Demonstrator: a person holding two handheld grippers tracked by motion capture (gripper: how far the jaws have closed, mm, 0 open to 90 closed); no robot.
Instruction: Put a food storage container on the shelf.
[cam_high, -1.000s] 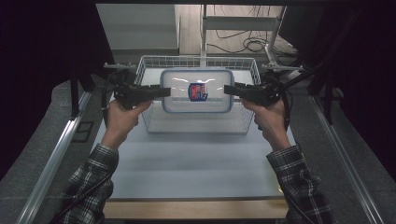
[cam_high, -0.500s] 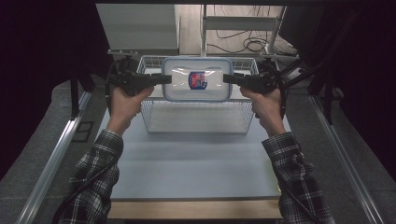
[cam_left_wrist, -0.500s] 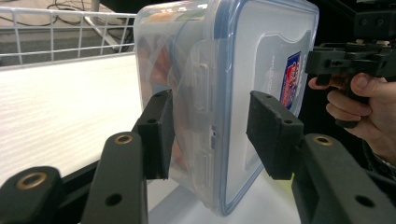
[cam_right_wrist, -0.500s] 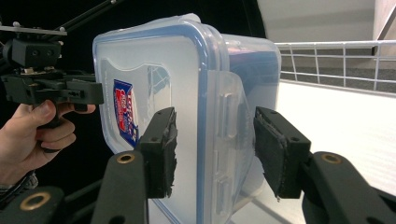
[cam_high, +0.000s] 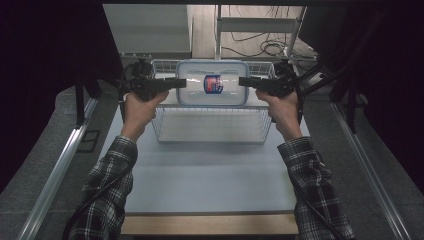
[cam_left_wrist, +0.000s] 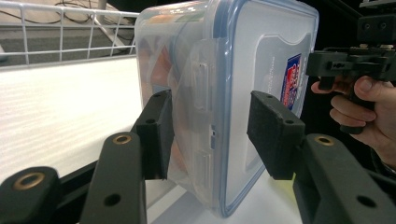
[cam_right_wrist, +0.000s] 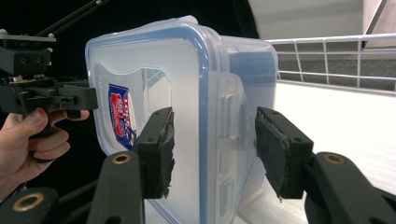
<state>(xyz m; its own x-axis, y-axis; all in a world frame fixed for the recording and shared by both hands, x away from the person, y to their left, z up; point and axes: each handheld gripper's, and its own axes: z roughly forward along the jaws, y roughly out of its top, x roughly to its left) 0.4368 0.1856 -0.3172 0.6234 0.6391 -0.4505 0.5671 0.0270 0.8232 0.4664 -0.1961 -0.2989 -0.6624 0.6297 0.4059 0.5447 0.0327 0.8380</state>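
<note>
Clear lidded container (cam_high: 212, 83) with blue-edged lid and red-and-blue label, held level over the far rim of the wire basket (cam_high: 212, 131) on the pale surface (cam_high: 210, 180). Gripped at its left end by the left tongs (cam_high: 181, 83), at its right end by the right tongs (cam_high: 244, 82). Both tongs clenched across the side latches, pads pressed on lid and wall.

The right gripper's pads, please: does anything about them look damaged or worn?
Yes. The pad on the lid side of the clear container is ragged and torn along its inner edge; the other pad looks frayed at its lower corner.
</note>
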